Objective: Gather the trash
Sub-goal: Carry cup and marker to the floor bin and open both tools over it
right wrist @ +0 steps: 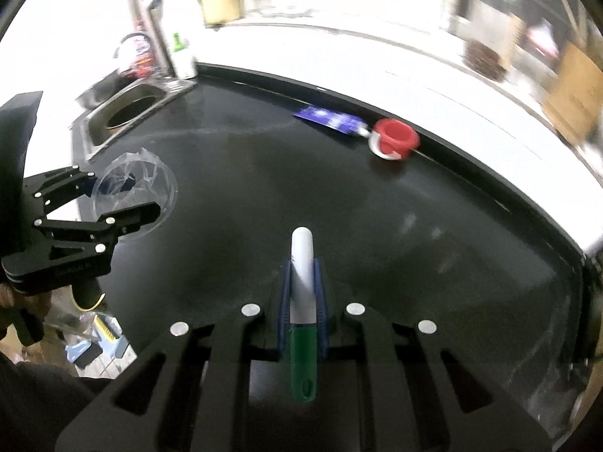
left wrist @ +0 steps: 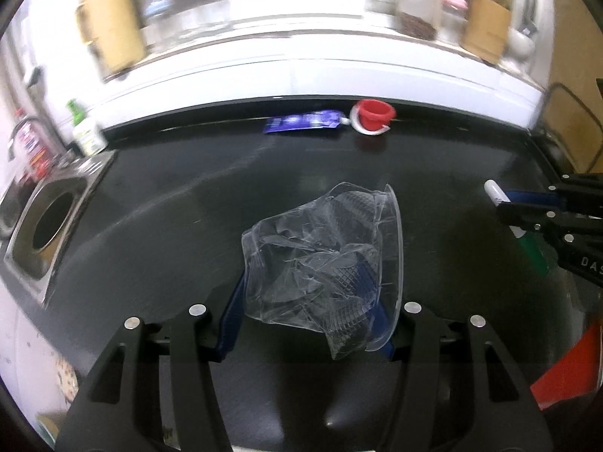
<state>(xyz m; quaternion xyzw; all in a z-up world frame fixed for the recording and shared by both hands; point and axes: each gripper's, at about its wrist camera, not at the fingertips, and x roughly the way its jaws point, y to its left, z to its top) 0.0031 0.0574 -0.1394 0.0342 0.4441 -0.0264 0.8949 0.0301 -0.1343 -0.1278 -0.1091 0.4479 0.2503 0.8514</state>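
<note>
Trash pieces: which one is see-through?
The crumpled plastic cup in the left tongs. The marker, red cup and blue wrapper are solid-coloured.

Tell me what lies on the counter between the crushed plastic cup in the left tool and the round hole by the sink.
Nothing visible. The crushed plastic cup sits between the left tool's fingers, and the black counter from there to the round hole is bare.

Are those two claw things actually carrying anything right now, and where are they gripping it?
Yes. The left gripper holds a crumpled clear plastic cup by its crushed body. The right gripper pinches a white-and-green marker around its middle.
</note>
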